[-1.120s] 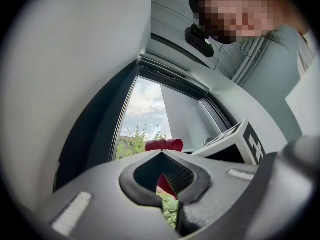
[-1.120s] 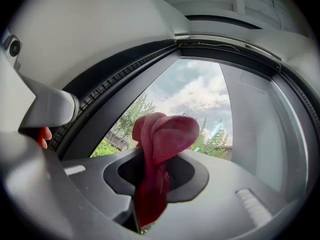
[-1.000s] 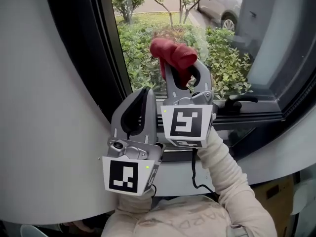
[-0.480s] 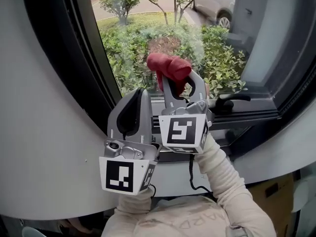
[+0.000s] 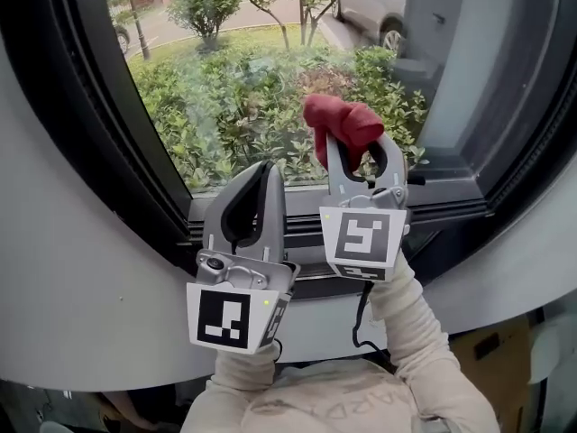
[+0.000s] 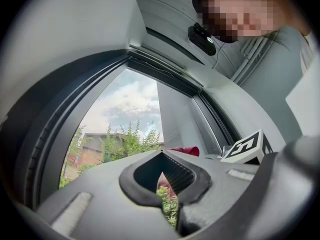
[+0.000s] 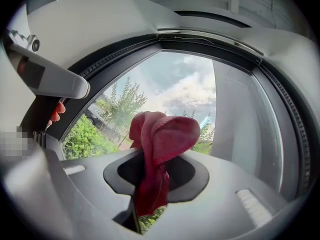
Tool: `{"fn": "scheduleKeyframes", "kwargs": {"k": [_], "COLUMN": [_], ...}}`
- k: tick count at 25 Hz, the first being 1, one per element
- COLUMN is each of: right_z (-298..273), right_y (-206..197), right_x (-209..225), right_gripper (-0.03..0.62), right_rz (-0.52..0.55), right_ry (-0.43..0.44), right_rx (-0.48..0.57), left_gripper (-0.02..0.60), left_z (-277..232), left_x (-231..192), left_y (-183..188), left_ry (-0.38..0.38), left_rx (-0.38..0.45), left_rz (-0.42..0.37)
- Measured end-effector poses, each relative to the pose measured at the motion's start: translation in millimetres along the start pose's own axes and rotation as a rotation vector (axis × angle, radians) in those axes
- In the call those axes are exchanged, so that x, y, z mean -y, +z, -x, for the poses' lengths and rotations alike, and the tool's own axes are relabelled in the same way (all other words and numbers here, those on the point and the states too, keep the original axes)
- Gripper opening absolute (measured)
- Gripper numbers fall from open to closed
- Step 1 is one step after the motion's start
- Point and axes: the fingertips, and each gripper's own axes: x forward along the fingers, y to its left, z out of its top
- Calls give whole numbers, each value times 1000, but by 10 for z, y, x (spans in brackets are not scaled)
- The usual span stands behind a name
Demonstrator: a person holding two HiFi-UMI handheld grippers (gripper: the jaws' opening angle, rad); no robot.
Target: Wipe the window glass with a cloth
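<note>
A bunched red cloth [image 5: 343, 124] sticks up out of my right gripper [image 5: 359, 148], which is shut on it and holds it up before the lower part of the window glass [image 5: 234, 88]. From the right gripper view the cloth [image 7: 159, 144] bulges above the closed jaws, with the pane [image 7: 175, 91] right behind it. My left gripper [image 5: 260, 183] stands lower and to the left, jaws together with nothing between them. In the left gripper view its tips [image 6: 165, 180] meet, and the cloth [image 6: 185, 150] shows just past them.
A black window frame [image 5: 135, 179] curves down the left side, with a dark sill [image 5: 451, 207] below the pane. A grey pillar [image 5: 460, 61] rises at the right. Bushes, trees and a parked car lie outside. The light curved wall [image 5: 81, 314] fills the lower left.
The right gripper with the cloth has moved to the right and a little up along the glass. The head view has shifted left, showing more pane. The left gripper has stayed put.
</note>
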Motion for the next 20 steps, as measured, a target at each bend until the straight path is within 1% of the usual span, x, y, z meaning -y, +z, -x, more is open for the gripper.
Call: {"fn": "scheduleKeyframes", "kwargs": {"k": [7,11,14,20], "right_z": [119,147,136,270], "right_y": [-242,-307,-298,-237], "right_x": [543,692,684,605], "right_gripper": [129,129,126,124], "right_rz": [-7,-16,-16,-63], "right_ry": [-68,-82,-65,25], "right_rx": [-33,-41,-29,11], "left_gripper": [1,1,1,1], "left_z": [-183,-217,-196,-114], "left_x": [323,427,465,557], "left_y": [-58,-77,-75,-42], "left_ry": [-43,-52,-51,-53], "left_rx": [-7,-12,-18,-29], "left_rz": [12,13,12,10]}}
